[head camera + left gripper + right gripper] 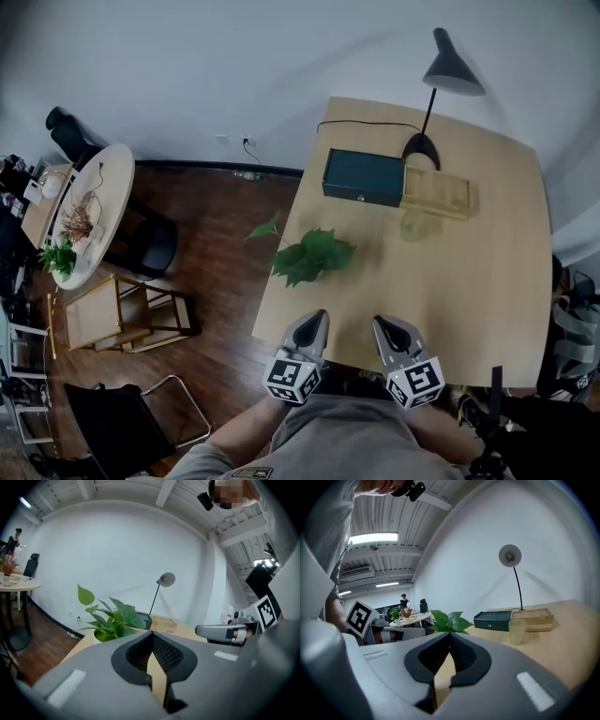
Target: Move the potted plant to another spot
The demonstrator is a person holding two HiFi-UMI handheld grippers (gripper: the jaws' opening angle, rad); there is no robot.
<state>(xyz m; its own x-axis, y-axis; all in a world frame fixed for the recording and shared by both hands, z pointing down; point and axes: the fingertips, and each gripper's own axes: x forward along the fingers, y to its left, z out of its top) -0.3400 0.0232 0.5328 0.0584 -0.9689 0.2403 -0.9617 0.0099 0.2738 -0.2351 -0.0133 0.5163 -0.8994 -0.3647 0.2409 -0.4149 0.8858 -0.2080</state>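
Jaws of left gripper (315, 323) and right gripper (384, 330) both pressed together on nothing, side by side over the near edge of the table (497, 281). The potted plant (312, 255) stands ahead by the table's left edge, apart from both. Approach step, by my reading: next move calls for opening the jaws and reaching low for the pot under the leaves. Beyond it are a dark green box (364, 177) and a lamp (455, 73); no legible writing, only square markers on the grippers.

No legible text, label or number (in any view)
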